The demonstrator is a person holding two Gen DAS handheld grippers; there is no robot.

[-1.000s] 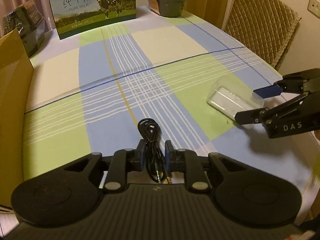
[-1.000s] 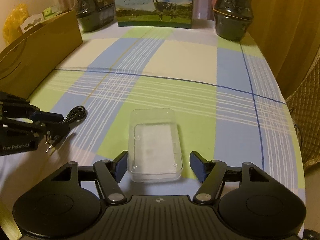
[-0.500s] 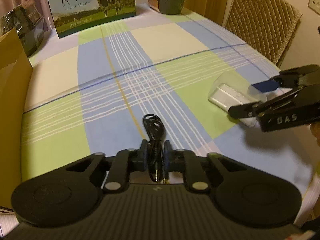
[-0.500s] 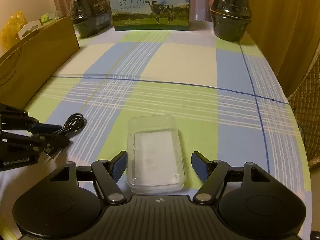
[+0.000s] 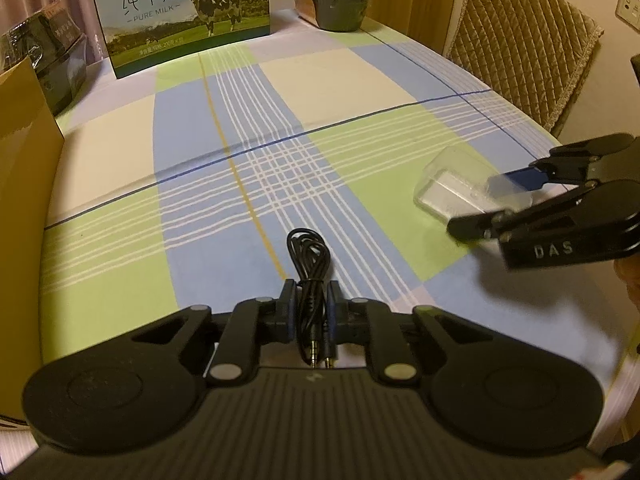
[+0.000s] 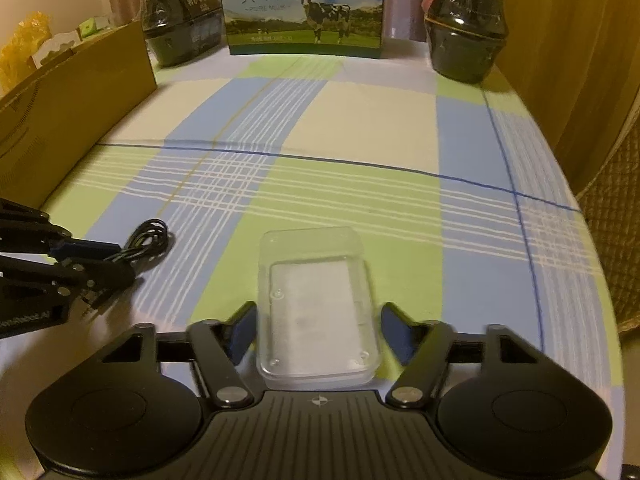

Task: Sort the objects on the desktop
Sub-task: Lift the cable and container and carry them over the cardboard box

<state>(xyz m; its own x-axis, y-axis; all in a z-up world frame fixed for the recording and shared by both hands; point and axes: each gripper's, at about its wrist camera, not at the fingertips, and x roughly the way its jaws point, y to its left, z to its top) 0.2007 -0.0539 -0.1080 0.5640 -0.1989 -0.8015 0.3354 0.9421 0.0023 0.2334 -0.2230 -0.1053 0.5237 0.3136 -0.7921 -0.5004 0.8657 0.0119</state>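
Left wrist view, my left gripper (image 5: 311,300) clenched on the black cable (image 5: 310,264), its loop ahead of my fingertips, my right gripper (image 6: 318,326) spread around the clear plastic box (image 6: 316,304), pads not touching.

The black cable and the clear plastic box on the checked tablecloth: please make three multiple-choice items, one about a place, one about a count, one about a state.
1. Where does the black cable lie?
A. inside the clear plastic box
B. between the fingers of the left gripper
C. on the chair

2. How many dark wrapped pots stand beside the milk carton in the right wrist view?
A. two
B. four
C. none

3. How is the right gripper at the clear plastic box?
A. shut, box lifted high
B. out of view
C. open, one finger on each side

Answers: 1 B, both fingers press on the bundle. 2 A, one pot on each side of the carton. 3 C, gaps remain between fingers and box.
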